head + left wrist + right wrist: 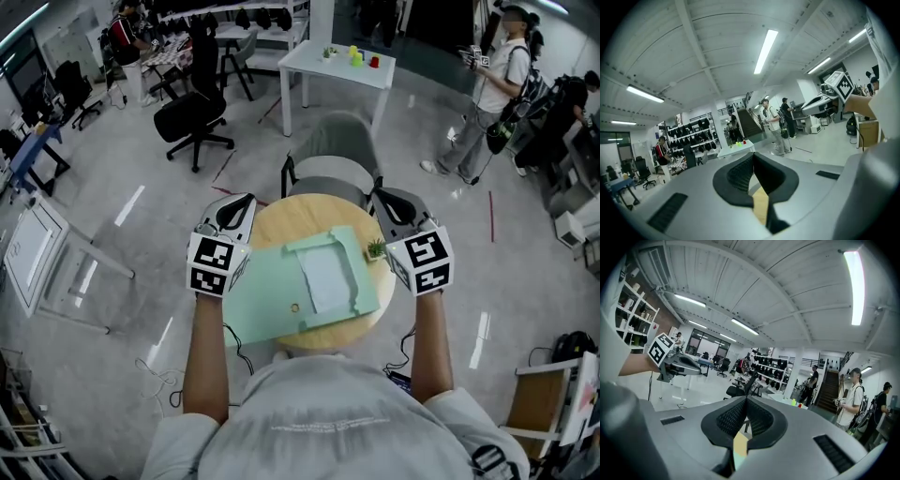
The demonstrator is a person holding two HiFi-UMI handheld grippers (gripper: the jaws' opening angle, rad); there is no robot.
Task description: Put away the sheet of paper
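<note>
A pale sheet of paper (328, 279) lies on an open green folder (272, 300) spread over a round wooden table (291, 217). Both grippers are held high above the table, close to the head camera, and point away from me. My left gripper (240, 202) hangs over the table's left edge, and my right gripper (383, 200) over its right edge. In the left gripper view the jaws (753, 155) meet with nothing between them. The right gripper's jaws (745, 399) are likewise closed and empty. Each gripper view looks level across the room and shows no paper.
A tiny potted plant (376, 249) stands at the table's right edge. A grey chair (330, 155) sits behind the table, and beyond it a white table (319, 62) with coloured cups. A black office chair (192, 114) is at the far left, and a person (495, 89) stands at the far right.
</note>
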